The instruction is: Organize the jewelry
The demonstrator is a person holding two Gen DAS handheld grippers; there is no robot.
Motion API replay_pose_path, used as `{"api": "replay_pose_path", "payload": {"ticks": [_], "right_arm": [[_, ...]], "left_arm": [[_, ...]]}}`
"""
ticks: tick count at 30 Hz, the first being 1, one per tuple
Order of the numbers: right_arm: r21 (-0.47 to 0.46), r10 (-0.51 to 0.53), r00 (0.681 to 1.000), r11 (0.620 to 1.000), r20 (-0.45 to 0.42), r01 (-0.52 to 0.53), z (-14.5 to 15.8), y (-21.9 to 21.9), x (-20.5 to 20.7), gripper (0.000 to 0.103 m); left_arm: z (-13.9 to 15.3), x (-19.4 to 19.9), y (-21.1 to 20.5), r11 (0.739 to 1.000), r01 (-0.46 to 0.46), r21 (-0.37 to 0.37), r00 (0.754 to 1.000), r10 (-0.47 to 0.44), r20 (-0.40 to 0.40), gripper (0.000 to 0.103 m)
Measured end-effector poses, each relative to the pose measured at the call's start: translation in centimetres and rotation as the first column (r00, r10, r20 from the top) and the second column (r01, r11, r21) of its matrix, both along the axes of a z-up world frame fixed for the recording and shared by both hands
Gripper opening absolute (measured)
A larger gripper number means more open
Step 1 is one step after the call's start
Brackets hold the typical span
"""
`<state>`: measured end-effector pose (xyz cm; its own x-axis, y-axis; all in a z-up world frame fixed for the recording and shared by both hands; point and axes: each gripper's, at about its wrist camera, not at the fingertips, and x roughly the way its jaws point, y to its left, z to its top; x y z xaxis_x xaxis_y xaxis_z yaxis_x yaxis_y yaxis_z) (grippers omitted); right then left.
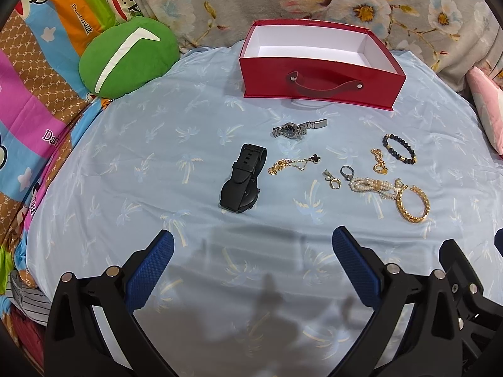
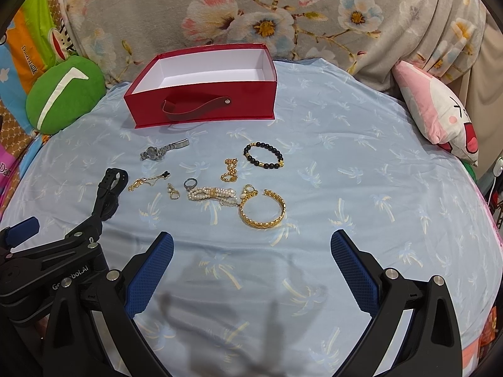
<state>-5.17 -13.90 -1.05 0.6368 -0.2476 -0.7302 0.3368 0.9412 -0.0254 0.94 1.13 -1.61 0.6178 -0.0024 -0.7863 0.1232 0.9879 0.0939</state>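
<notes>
An open red box (image 1: 317,77) (image 2: 204,106) with a white inside stands empty at the back of the blue sheet. In front of it lie a silver watch (image 1: 290,129) (image 2: 154,152), a black smartwatch (image 1: 240,182) (image 2: 108,193), a gold chain with a black clover (image 1: 290,164) (image 2: 147,181), a grey ring (image 1: 345,171) (image 2: 190,183), a pearl bracelet (image 1: 372,185) (image 2: 210,195), a gold bangle (image 1: 413,202) (image 2: 262,209) and a black bead bracelet (image 1: 399,149) (image 2: 264,154). My left gripper (image 1: 253,251) and right gripper (image 2: 251,251) hover open and empty near the front.
A green plush cushion (image 1: 127,58) (image 2: 63,94) lies at the back left. A pink cushion (image 2: 440,110) sits at the right. A floral blanket (image 2: 251,9) rises behind the box. The left gripper's body (image 2: 47,251) shows at the right wrist view's lower left.
</notes>
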Motion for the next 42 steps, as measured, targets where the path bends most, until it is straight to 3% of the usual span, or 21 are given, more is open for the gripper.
{"api": "replay_pose_path", "payload": {"ticks": [9,21,27,33,39,42], "right_arm": [[0.006,-0.005,1.000,1.000,-0.015,0.006,-1.1,-0.4,0.9,0.098],[0.053,0.011,1.000,0.999,-0.021,-0.010,-2.8,-2.9,2.6,0.098],[0.083,0.049,0.998,0.996,-0.049,-0.045,-4.0,-3.1,4.4,0.097],[0.083,0.050,0.996,0.996,-0.069,-0.045,-4.7,-3.4,5.6,0.096],[0.092,0.019,0.996,0.996,-0.087,-0.011,-5.4,-4.7,6.3,0.096],[0.094,0.022,0.995,0.995,-0.093,-0.014,-5.6,-4.8,6.6,0.096]], "left_arm": [[-0.7,0.8,0.4,1.000,-0.004,-0.002,1.000,0.004,-0.020,0.098],[-2.5,5.2,5.6,0.987,-0.160,-0.019,0.986,0.158,-0.056,0.098],[-3.4,7.3,6.1,0.988,-0.146,-0.052,0.986,0.141,-0.088,0.098],[-4.4,9.4,3.8,0.994,-0.081,-0.069,0.991,0.073,-0.115,0.098],[-5.9,11.2,1.4,0.999,-0.023,-0.041,0.991,0.018,-0.132,0.097],[-6.6,11.8,0.8,0.999,-0.006,-0.032,0.987,0.000,-0.159,0.072]]}}
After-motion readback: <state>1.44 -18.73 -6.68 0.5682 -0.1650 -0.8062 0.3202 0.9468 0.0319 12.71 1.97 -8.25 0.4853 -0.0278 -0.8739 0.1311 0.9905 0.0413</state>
